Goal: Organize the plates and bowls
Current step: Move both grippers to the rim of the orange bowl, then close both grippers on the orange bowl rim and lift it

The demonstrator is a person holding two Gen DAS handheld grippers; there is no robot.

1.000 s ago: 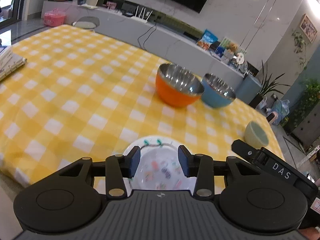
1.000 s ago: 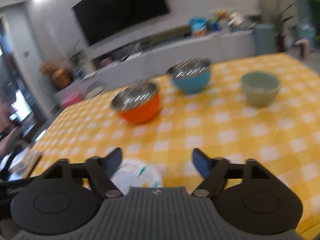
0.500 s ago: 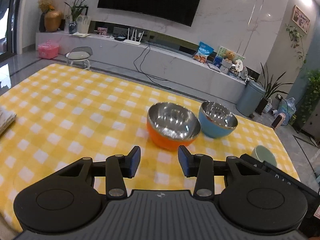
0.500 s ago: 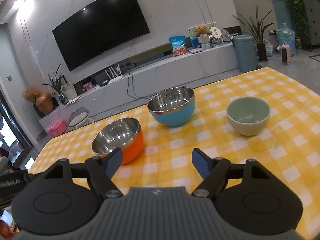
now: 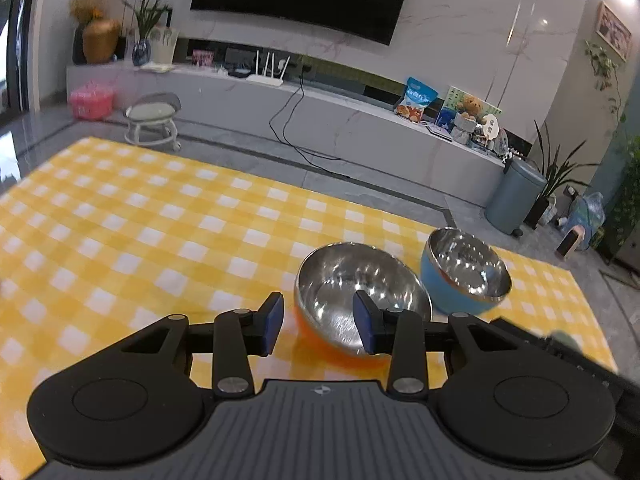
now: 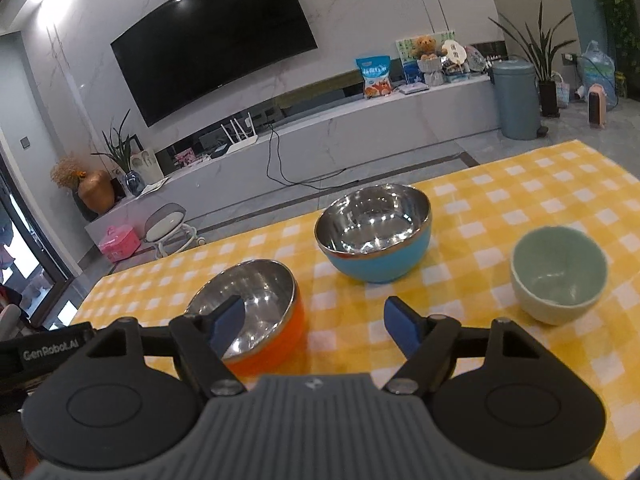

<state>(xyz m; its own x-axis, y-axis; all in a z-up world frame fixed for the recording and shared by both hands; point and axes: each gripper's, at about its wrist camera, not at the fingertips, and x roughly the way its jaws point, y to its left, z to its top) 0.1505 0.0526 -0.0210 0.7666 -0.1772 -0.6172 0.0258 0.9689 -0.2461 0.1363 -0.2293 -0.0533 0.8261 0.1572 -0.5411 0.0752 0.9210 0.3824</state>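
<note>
The left claw [image 5: 318,328] is part open and holds nothing; its jaws have just been closing over the near rim of the orange bowl [image 5: 360,300] at lower centre. The blue bowl [image 5: 464,272] sits just right of it, near the tabletop [image 5: 160,232] far edge. Bare checks fill the left half. The right claw [image 6: 310,320], wide and empty, has the orange bowl behind its left finger. Only the right view shows the green bowl [image 6: 558,276] clearly, at right, apart from the rest.

Three bowls upright on the yellow check cloth

The orange bowl [image 6: 256,312] and blue bowl [image 6: 376,236], both steel-lined and empty, stand near each other without touching. The smaller pale green bowl [image 6: 558,276], also empty, sits apart, on the blue one's far side from the orange.
</note>
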